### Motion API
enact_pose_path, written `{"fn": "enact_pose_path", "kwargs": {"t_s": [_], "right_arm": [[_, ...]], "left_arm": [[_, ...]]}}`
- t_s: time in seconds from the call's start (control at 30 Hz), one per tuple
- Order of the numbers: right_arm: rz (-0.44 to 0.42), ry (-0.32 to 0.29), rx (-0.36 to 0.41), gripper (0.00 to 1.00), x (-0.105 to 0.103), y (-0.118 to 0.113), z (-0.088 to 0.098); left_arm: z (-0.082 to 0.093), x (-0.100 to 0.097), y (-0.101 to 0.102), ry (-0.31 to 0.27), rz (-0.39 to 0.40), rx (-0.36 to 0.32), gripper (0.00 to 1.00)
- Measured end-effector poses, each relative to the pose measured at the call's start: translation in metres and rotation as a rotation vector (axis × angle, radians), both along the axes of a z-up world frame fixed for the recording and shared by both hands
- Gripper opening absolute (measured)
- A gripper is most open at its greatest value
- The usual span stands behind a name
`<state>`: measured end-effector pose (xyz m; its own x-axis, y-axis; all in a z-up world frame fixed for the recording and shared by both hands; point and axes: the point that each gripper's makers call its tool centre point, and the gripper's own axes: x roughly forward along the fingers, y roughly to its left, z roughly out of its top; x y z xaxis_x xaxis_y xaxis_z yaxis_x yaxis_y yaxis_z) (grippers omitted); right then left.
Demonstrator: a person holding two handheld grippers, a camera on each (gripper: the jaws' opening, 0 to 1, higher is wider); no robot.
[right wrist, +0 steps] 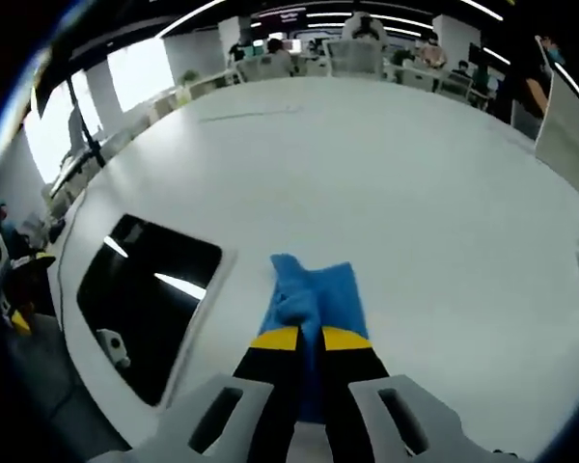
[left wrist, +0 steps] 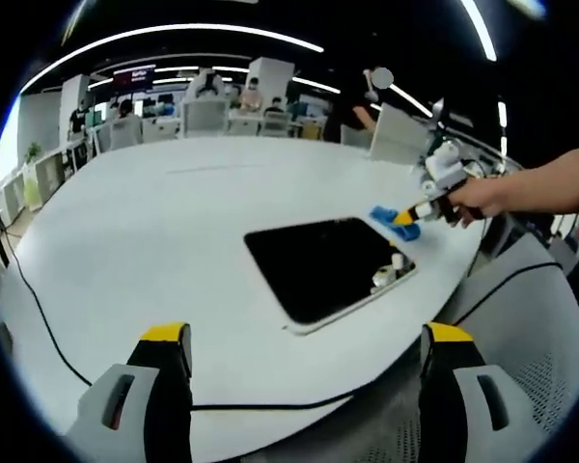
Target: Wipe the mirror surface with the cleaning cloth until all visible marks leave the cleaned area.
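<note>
Gripping the blue cleaning cloth (right wrist: 314, 294) in my closed right gripper (right wrist: 300, 340), just beside the mirror (left wrist: 320, 262) on the table (left wrist: 174, 222); wiping not yet begun. Left gripper (left wrist: 307, 349) open, empty.

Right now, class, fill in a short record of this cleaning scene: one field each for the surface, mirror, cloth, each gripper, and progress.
surface: white table, a black cable trailing across it
mirror: dark mirror lying flat on the table, white frame
cloth: blue cleaning cloth, resting on the table beside the mirror, not on the glass
right gripper: right gripper shut on the cloth
left gripper: left gripper open, holding nothing, hovering at the table's near edge
progress: wiping not yet on the mirror; marks too faint to judge
</note>
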<state>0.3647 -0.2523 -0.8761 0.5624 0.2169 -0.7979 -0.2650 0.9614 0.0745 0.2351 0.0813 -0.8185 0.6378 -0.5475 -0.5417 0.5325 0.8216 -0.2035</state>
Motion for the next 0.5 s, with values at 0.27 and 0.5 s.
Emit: {"fn": "enact_pose_path", "kwargs": {"t_s": [0.27,0.5], "right_arm": [[-0.074,0.034,0.065,0.01,0.006,0.004,0.015],[-0.105,0.054,0.114,0.01,0.004,0.015,0.035]], "left_arm": [[0.003,0.001,0.0,-0.011,0.005,-0.011,0.99],[0.0,-0.002,-0.005,-0.003,-0.032,-0.002,0.99]]}}
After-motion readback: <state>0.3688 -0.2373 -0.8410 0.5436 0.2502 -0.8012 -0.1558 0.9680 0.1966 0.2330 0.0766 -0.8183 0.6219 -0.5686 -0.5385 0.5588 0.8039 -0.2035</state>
